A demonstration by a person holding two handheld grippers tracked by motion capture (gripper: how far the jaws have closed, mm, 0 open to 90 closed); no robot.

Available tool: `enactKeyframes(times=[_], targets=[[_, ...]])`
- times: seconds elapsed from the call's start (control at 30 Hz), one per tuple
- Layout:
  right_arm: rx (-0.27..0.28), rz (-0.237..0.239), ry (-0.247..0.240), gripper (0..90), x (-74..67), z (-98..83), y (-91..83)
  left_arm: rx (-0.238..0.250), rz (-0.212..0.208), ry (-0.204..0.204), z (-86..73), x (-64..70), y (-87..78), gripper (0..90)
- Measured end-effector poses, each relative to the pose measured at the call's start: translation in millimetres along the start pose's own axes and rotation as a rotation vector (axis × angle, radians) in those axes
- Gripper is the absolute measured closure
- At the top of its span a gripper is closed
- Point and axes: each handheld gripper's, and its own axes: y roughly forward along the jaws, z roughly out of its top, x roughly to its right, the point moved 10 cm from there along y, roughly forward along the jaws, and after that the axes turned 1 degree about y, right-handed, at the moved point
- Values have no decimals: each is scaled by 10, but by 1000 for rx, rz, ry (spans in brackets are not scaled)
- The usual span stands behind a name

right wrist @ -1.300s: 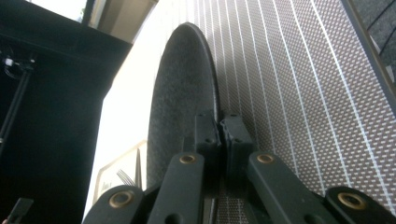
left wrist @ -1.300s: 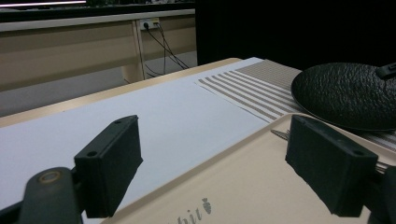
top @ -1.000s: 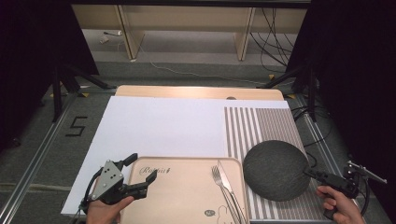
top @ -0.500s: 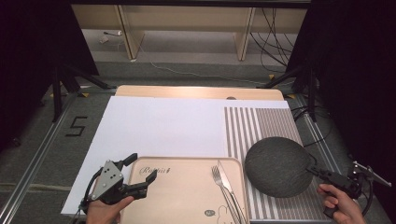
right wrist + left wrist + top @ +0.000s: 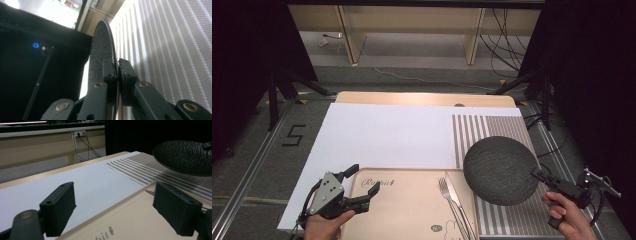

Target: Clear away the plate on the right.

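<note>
We clamp the right hand-held gripper [image 5: 536,174] on the dark plate's [image 5: 499,170] rim to lift it off the striped mat [image 5: 492,127] at the worktop's right edge, left hand-held gripper [image 5: 362,187] gaping over the tray [image 5: 412,210]

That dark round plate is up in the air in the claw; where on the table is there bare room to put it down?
The striped mat under and behind the black plate is bare. So is the white sheet, between the tray and the table's far edge. The tray's right side is crowded with a fork and knife.

A grey floor [image 5: 377,80] is seen beyond the table; pale wooden shelving [image 5: 412,27] is flanked by black curtains [image 5: 582,75]; cables [image 5: 504,30] are strewn there.
</note>
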Motion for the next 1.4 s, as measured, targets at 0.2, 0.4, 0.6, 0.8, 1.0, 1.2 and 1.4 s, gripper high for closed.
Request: enactKeyframes(times=[0.2, 0.4, 0.6, 0.8, 1.0, 1.2, 1.4], targets=[[-26, 11, -7, 856, -108, -111, 124, 0, 1, 0, 1, -4, 0, 173], [-68, 18, -14, 856, -184, -229, 231, 0, 1, 2, 0, -4, 1, 173], [-128, 25, -42, 856, -264, -413, 372, 0, 2, 1, 1, -1, 0, 173], [-177, 45, -61, 856, -364, -585, 508, 0, 1, 2, 1, -3, -3, 173], [-225, 69, -71, 855, -471, -750, 623, 0, 1, 1, 1, -3, -5, 172], [-265, 69, -96, 854, -540, -901, 718, -1, -1, 3, 1, 1, -5, 172], [-307, 75, -108, 854, -597, -1050, 808, -1, 0, 4, -2, -1, -4, 172]])
